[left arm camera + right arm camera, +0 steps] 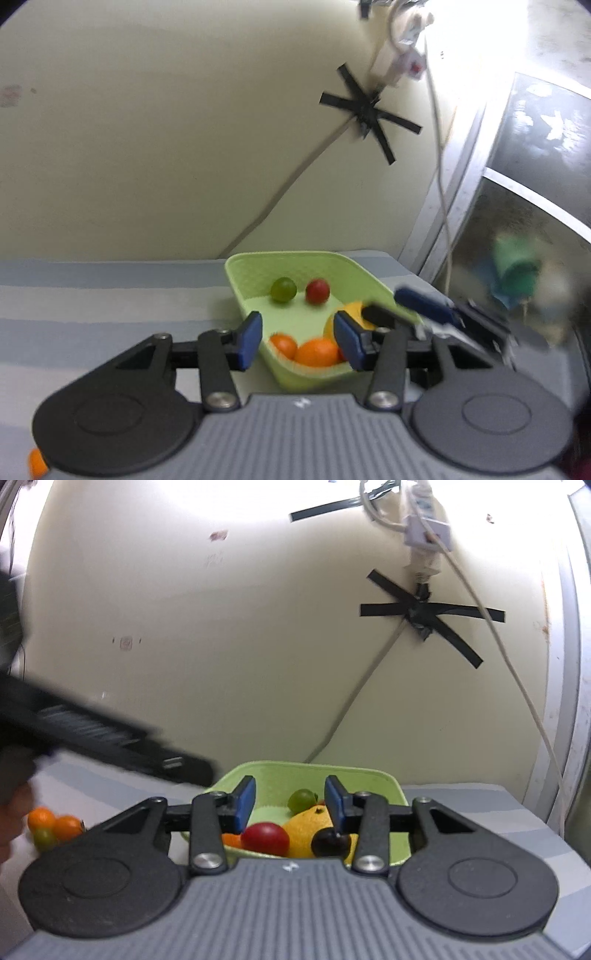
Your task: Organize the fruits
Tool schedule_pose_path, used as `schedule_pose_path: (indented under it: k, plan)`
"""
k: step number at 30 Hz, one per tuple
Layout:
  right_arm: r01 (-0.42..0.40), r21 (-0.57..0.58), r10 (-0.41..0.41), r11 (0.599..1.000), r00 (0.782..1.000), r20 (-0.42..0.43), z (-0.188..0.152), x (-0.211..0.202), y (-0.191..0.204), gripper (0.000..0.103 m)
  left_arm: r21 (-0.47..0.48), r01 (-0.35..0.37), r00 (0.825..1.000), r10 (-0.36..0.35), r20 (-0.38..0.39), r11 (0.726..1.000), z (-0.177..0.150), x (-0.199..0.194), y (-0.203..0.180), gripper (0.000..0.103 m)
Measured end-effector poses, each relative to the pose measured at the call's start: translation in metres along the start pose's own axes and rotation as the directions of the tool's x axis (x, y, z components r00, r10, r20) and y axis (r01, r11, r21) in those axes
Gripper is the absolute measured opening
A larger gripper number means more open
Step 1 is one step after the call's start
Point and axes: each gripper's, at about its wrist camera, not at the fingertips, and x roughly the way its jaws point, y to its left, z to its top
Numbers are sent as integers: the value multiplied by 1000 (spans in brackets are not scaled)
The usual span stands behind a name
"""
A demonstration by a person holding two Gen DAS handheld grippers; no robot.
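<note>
A light green basket (343,266) sits near the far right corner of a grey-striped desk (110,302), just short of a cream wall. The desk's L side lies bare; on the R its edge runs close beside a window frame (458,206).

The left hand-held gripper (298,339) hangs over the basket's near L rim, blue pads wide apart, nothing between them. In its view the basket holds a green ball-shaped fruit (283,290), a red one (317,291), two oranges (317,351) at the near end and part of a yellow fruit (352,310). The right hand-held gripper (397,306) reaches in from the R, blurred.

The right hand-held gripper (290,808), seen from its own camera, stands over the basket (388,786) w/ pads likewise spread and empty. Only this view shows a dark purple fruit (330,843) and a red fruit (266,837) at the near edge, plus loose oranges (55,821) and a greenish fruit (44,836) grouped on the desk at far L. The left hand-held gripper (192,771) crosses as a dark blur.

Black tape (432,616) crosses hold a cable to the wall. No legible writing; a small pale logo (290,867) marks the gripper body.
</note>
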Motion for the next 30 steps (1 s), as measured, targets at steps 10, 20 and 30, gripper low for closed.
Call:
schedule_pose_path:
  k: [10,20,30]
  plan:
    - [76,63,-82,995,992,91,-1,-12,-6,44,93,-114,993,112,21,989,-79,-91,12,46]
    - [155,12,-156,988,982,104,-2,-9,1,44,42,-204,978,202,53,978,-110,-120,31,46]
    - [69,59,-70,996,998,7,-12,-39,15,45,27,-170,983,167,75,985,-114,-124,35,46]
